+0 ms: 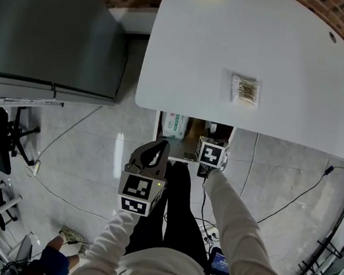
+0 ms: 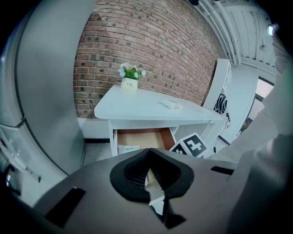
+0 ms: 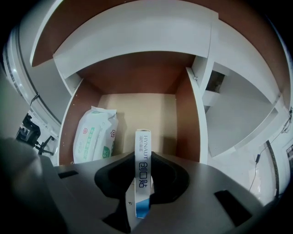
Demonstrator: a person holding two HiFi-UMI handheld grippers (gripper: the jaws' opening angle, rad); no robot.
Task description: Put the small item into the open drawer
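Note:
Under the white table [image 1: 260, 39] a drawer [image 3: 137, 107] with a pale wooden floor stands open. My right gripper [image 3: 143, 157] hangs over its front edge, shut on a slim white box [image 3: 142, 176] with blue print, held edge-on between the pads. In the head view only its marker cube [image 1: 211, 153] shows at the drawer's right front. My left gripper [image 1: 161, 145] hovers to the left, in front of the drawer; its jaws meet at the tips with nothing between them [image 2: 149, 153].
A green and white pack of wipes [image 3: 96, 135] lies along the drawer's left side. On the tabletop sit a clear box of cotton swabs [image 1: 245, 90] and a flower pot [image 2: 130, 77]. A grey cabinet [image 1: 49, 31] stands to the left, cables on the floor.

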